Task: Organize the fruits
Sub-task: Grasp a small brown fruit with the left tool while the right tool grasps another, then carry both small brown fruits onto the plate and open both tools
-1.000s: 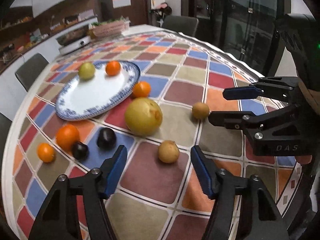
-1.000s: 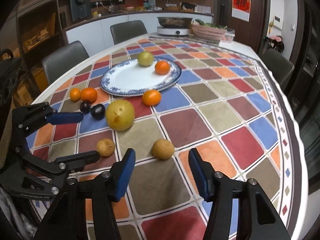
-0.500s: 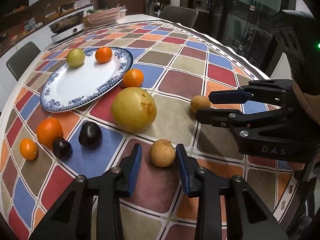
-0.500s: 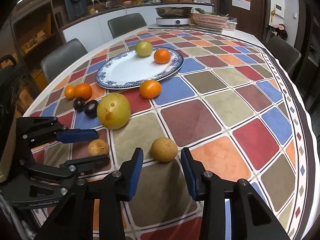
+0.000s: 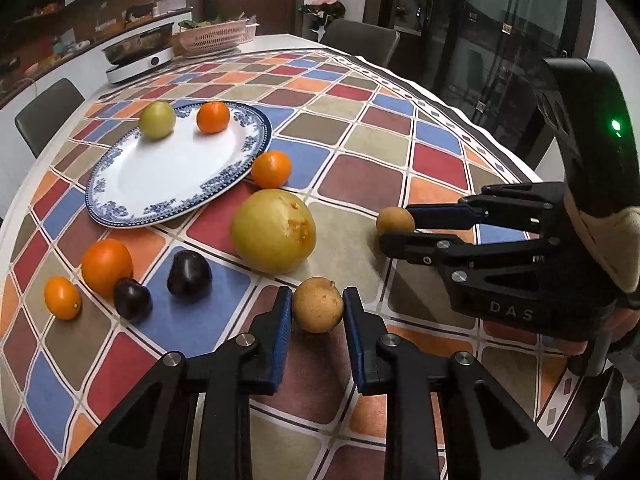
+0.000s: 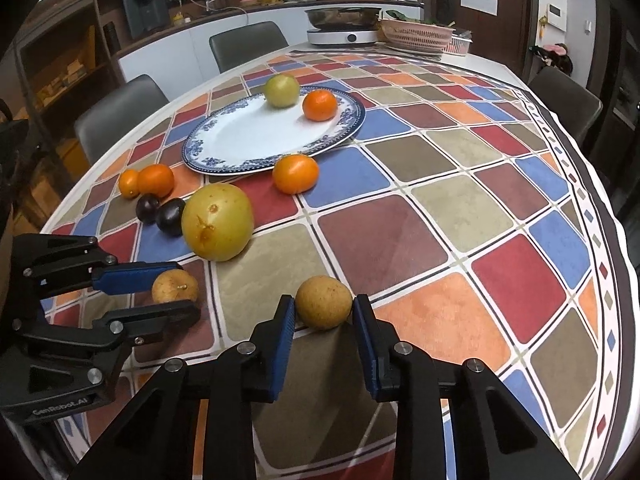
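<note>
Left wrist view: my left gripper [image 5: 316, 312] is clamped on the near brown fruit [image 5: 317, 305], dead centre between the pads.
Right wrist view: right gripper [image 6: 324, 314] pinches the other brown fruit [image 6: 323, 302].
Where next: I reckon plate [image 5: 120, 208], 11 o'clock, both arms about equally close.

I see two small tan round fruits low on the checked cloth: the left brown fruit [image 5: 317, 304] and the right brown fruit [image 6: 324, 301], each sitting between blue pads. A big yellow-green pomelo [image 5: 274, 236], scarred on its skin, rests behind them. Two dark plums [image 5: 189, 270] lie beside two oranges [image 5: 106, 266] at the left edge. Another orange [image 5: 271, 169] touches the rim of the blue-patterned plate [image 5: 132, 208], which carries a green fruit [image 5: 157, 119] and a mandarin [image 5: 213, 117].
</note>
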Tool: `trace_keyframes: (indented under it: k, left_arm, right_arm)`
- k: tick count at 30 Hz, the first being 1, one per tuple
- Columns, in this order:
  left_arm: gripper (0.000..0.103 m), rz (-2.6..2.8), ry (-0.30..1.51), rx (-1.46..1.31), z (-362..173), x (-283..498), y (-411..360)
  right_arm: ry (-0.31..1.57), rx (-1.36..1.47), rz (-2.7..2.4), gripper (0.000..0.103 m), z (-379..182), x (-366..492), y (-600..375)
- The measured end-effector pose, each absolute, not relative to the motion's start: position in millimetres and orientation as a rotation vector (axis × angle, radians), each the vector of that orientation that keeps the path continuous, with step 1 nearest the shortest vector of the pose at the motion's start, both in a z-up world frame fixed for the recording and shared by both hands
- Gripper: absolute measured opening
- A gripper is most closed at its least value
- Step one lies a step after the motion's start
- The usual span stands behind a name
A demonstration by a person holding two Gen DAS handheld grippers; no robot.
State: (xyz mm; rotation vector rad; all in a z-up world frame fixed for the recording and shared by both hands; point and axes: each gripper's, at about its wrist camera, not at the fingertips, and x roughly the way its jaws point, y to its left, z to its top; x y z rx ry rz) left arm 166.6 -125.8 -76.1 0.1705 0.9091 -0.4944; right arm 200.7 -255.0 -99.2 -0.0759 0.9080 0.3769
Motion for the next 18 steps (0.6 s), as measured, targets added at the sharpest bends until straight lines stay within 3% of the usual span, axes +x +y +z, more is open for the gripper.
trace_keyframes:
  k: [18]
  left_arm:
    - [0.026, -0.446, 0.794, 0.116, -34.3, 155.5, -100.1]
  right_arm:
    - [0.81, -0.056, 0.405, 0.031, -53.9, 174.0, -235.7]
